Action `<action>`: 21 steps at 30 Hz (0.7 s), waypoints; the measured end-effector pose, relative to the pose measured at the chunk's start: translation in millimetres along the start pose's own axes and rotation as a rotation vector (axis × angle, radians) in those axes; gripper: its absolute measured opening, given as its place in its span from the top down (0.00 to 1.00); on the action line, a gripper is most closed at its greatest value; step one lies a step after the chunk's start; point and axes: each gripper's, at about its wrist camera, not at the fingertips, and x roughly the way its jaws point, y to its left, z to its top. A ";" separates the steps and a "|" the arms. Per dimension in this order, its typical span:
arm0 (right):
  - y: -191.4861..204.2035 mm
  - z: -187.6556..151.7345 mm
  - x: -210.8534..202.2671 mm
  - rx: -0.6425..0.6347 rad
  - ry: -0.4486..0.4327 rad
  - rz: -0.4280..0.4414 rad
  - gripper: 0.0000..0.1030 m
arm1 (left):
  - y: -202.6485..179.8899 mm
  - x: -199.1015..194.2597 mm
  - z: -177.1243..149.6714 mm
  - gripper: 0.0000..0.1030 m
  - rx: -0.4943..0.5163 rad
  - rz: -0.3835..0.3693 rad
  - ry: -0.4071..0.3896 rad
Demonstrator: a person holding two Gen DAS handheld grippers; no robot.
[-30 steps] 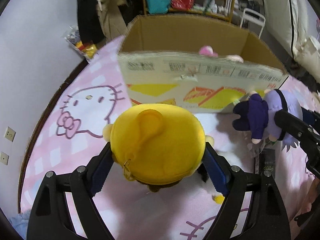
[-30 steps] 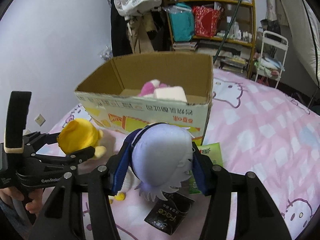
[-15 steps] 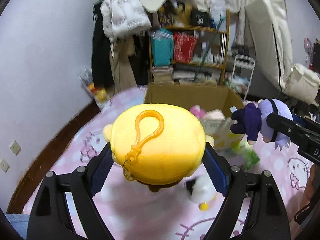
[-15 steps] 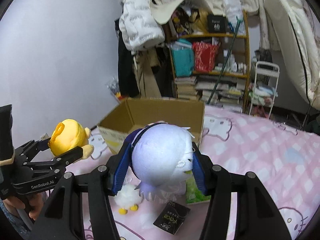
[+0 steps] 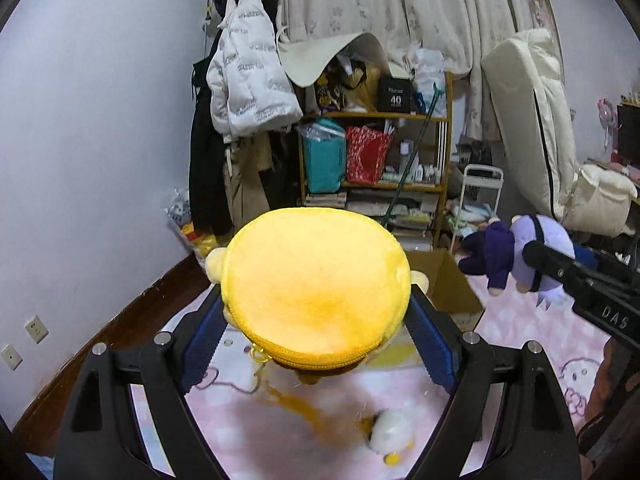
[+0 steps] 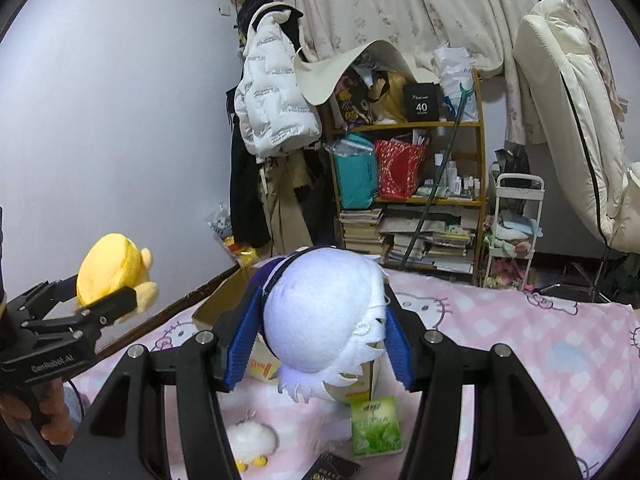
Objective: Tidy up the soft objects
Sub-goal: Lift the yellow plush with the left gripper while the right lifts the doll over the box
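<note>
Above the pink patterned bedspread, the left gripper clamps a round yellow plush toy while the right gripper clasps a pale lilac plush doll, both held aloft, likely to clear the open cardboard box rim for dropping in.

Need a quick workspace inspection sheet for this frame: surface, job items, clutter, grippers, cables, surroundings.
Surface: pink cat-print bedspread.
Job's things: yellow plush and lavender-haired doll both held in the air; cardboard box open behind them; white fluffy chick on the bedspread.
Clutter: green packet, dark packet.
Grippers: left gripper clamps the yellow plush; right gripper clamps the doll.
Cables: nothing seen.
Surroundings: crowded shelf, white jacket, curtains.
</note>
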 end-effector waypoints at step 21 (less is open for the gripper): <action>-14.4 42.5 26.9 0.010 -0.070 -0.016 0.41 | -21.0 32.5 51.7 0.18 0.055 0.006 -0.105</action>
